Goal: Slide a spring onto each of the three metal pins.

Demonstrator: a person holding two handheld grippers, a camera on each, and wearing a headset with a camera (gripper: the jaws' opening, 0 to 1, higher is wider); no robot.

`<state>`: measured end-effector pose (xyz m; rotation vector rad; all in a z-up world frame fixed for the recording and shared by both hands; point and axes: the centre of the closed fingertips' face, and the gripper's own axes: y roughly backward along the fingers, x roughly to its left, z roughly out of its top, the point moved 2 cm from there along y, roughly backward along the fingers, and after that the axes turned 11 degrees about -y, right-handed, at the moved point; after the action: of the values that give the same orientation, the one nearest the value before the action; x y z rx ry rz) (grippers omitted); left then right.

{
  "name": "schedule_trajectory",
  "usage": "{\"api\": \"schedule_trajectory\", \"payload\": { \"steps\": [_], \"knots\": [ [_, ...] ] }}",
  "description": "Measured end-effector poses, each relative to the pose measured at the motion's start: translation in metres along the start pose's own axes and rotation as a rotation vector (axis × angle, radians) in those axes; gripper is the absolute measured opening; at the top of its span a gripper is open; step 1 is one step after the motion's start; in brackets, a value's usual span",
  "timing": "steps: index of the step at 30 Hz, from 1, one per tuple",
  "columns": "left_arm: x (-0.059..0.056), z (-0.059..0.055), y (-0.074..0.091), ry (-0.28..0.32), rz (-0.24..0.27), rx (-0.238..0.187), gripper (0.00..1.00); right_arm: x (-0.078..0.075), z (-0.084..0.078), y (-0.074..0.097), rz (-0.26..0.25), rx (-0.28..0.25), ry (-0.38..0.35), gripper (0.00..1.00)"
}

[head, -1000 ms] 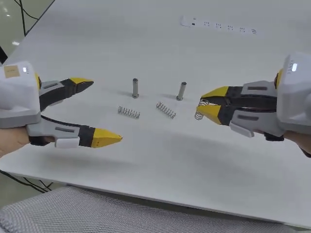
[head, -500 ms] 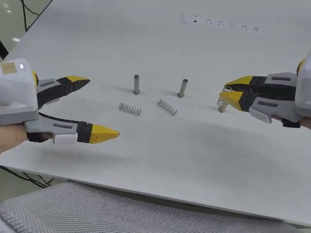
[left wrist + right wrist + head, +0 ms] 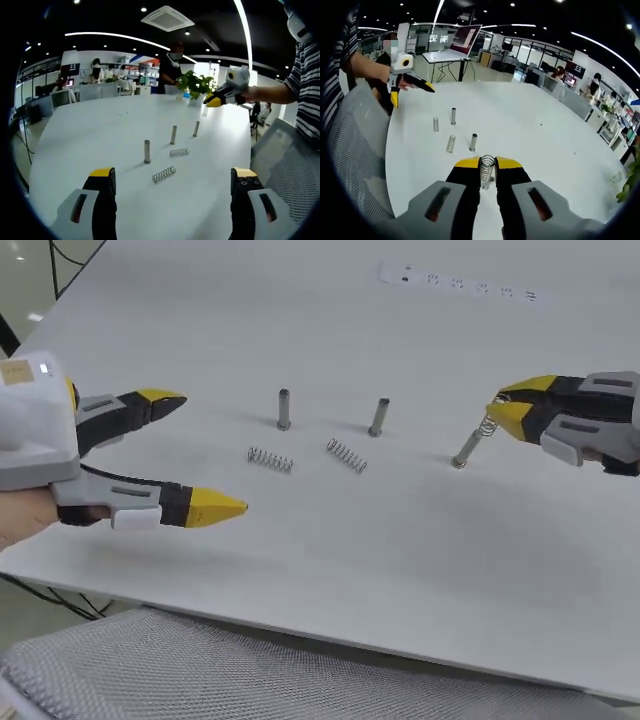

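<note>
The right gripper point(image 3: 487, 162) is clenched on the held spring point(image 3: 487, 169), pinching it across the coils with the spring's axis standing free of the jaws. I judge this grip is chosen so the open lower end can drop over a pin. In the head view the spring's bottom coils meet the top of the right-hand pin point(image 3: 466, 451). That pin stands on the white workbench point(image 3: 330, 570) and looks tilted toward the gripper. Whether the coils have actually caught the pin's tip, or the lean is only the camera's angle, cannot be told. The left gripper point(image 3: 195, 453) hovers above the near left of the table with its jaws spread wide and nothing between them, apparently parked out of the way while the other works. Between the two grippers, the middle pin point(image 3: 379, 416) and the left pin point(image 3: 284, 408) stand upright and bare. One loose spring point(image 3: 346, 454) and a second loose spring point(image 3: 270, 459) lie flat just in front of them, each near a pin, presumably laid out for the next two rounds. A white power strip point(image 3: 455, 285) lies at the far edge, well apart. No brand, label or writing is legible on the grippers, the strip or the parts.
</note>
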<state>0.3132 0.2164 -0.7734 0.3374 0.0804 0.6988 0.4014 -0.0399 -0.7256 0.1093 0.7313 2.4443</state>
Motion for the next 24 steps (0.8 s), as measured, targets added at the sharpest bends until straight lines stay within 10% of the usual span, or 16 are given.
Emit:
{"api": "schedule_trajectory", "payload": {
  "steps": [24],
  "knots": [
    [0.001,0.004,0.002,0.007,0.006,-0.001,0.92,-0.02,-0.01,-0.013,-0.047,0.009,-0.073,0.12]
  ]
}}
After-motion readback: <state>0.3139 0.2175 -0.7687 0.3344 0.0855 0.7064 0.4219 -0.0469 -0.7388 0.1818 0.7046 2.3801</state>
